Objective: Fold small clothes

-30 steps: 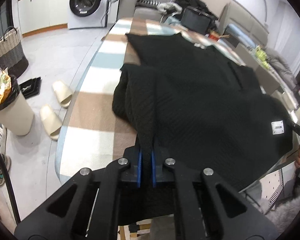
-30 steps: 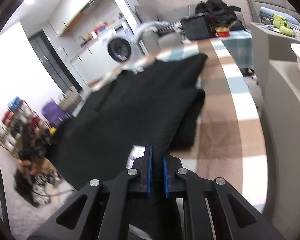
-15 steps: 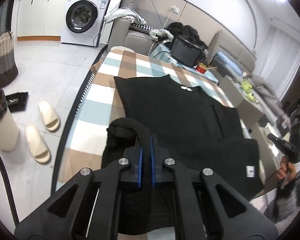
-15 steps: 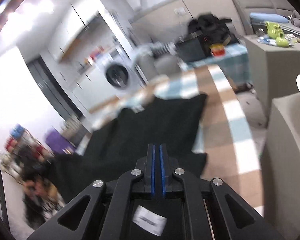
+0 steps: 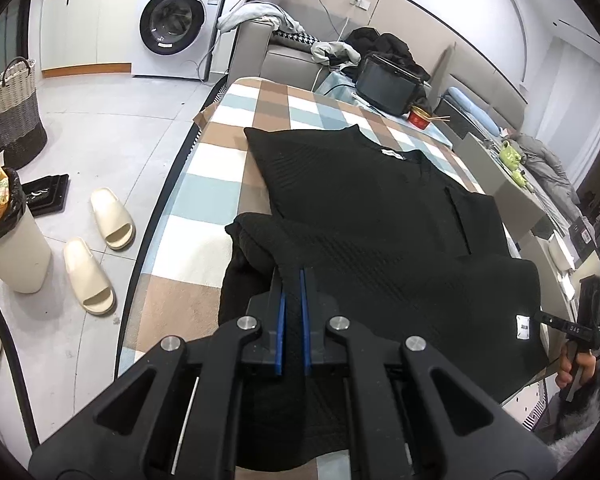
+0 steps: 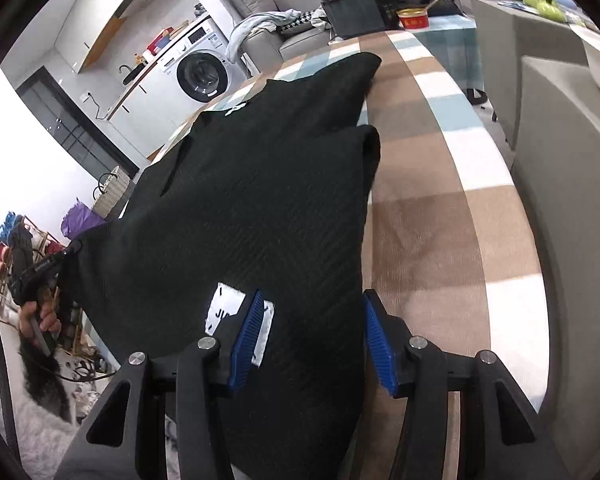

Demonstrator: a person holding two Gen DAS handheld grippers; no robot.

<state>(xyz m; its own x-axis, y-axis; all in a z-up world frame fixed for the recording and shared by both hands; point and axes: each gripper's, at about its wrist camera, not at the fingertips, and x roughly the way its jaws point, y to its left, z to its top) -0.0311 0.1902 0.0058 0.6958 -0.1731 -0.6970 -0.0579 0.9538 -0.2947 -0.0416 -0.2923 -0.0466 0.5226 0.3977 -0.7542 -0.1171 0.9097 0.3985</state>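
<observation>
A black knit sweater (image 5: 372, 216) lies spread across a desk (image 5: 204, 200) covered in a brown, white and pale blue checked cloth, with its near hem folded back over the body. The left gripper (image 5: 292, 280) has its blue-padded fingers narrowed onto a fold of the sweater's near edge. The right gripper (image 6: 312, 320) has its fingers spread wide around the hem, just beside a white label (image 6: 228, 308), gripping nothing.

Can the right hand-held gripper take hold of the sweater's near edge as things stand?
Probably yes: the right hand-held gripper is open, and the black sweater already lies between its fingers, nothing covering it.
</observation>
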